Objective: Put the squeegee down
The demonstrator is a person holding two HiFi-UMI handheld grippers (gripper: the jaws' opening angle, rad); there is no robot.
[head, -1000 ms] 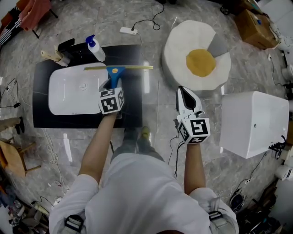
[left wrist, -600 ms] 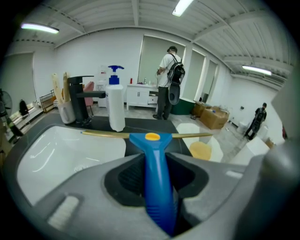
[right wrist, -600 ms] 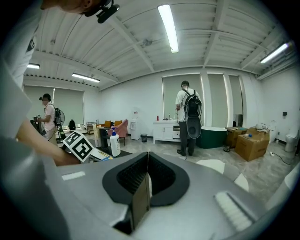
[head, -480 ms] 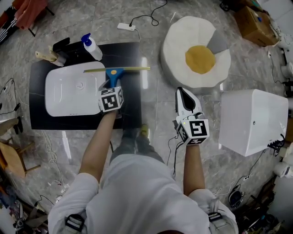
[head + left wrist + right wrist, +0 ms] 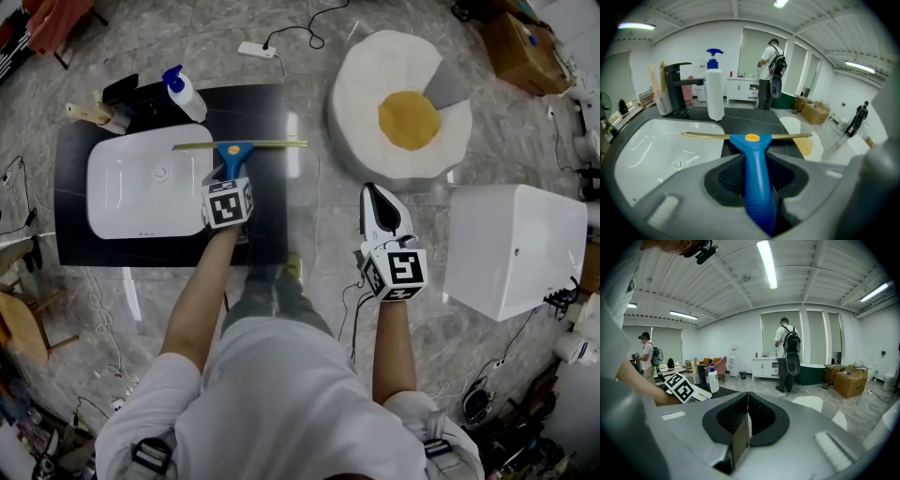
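Observation:
The squeegee (image 5: 234,152) has a blue handle and a long thin yellowish blade. It hangs over the right rim of the white sink (image 5: 131,187), with the blade across the basin edge and the black counter (image 5: 267,112). My left gripper (image 5: 231,176) is shut on the blue handle (image 5: 757,173), and the blade (image 5: 703,135) stretches crosswise ahead of the jaws. I cannot tell whether the blade touches the counter. My right gripper (image 5: 379,208) hovers over the floor to the right, shut (image 5: 746,420) with nothing in it.
A white spray bottle (image 5: 183,94) and a black faucet (image 5: 127,92) stand at the counter's far side. An egg-shaped cushion (image 5: 403,112) lies on the floor to the right, with a white box (image 5: 511,248) nearer. A person with a backpack (image 5: 768,70) stands far off.
My left gripper has sunk a little toward the counter with the squeegee still in it. The right gripper has barely moved.

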